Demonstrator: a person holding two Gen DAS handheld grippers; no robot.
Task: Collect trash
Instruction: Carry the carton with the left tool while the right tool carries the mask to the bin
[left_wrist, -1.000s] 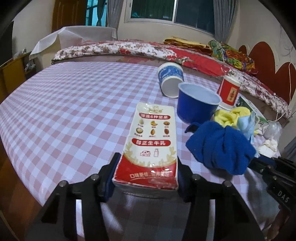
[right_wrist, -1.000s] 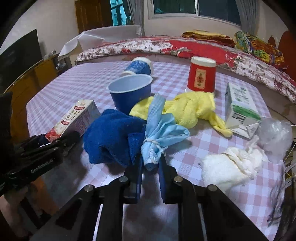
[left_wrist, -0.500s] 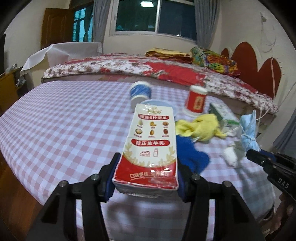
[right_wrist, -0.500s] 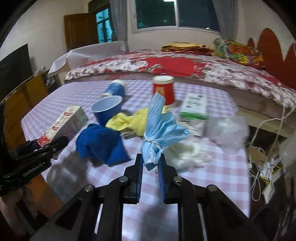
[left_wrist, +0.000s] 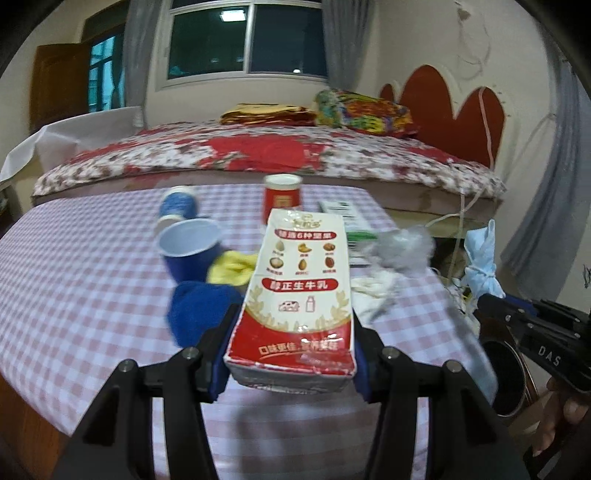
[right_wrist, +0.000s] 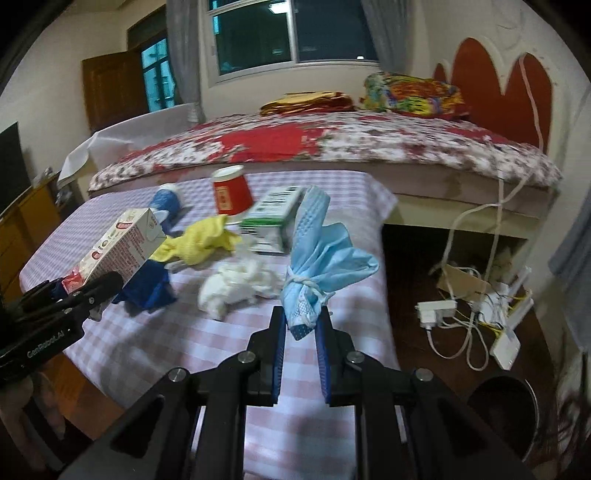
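Two pieces of litter are in hand above a worktop (left_wrist: 74, 258) covered in pink-and-white checked cloth: the left gripper (left_wrist: 291, 354) has its fingers clamped on the base of a red-and-white paper milk carton (left_wrist: 299, 291), while the right gripper (right_wrist: 300, 332) pinches a knotted, light-blue disposable face mask (right_wrist: 321, 258). Both items hang in the air, clear of the cloth.

By the look of it, the collection is barely begun. Left on the cloth are a crumpled dark-blue cloth (left_wrist: 199, 310), a wad of white tissue (right_wrist: 236, 284), a yellow rag (right_wrist: 199, 240), an upright blue paper cup (left_wrist: 188, 247), a green-and-white carton (right_wrist: 273, 218), an inverted red paper cup (right_wrist: 231, 194) and, farthest, a tipped blue-patterned cup (left_wrist: 177, 206). A flowered bed (right_wrist: 332, 144) lies behind.

Only the right wrist camera shows the floor past the worktop's edge, with a tangle of white power strips (right_wrist: 476, 314) and a dark round bin (right_wrist: 502, 406), judged the likely destination. The left view offers just a sliver of that bin's rim.
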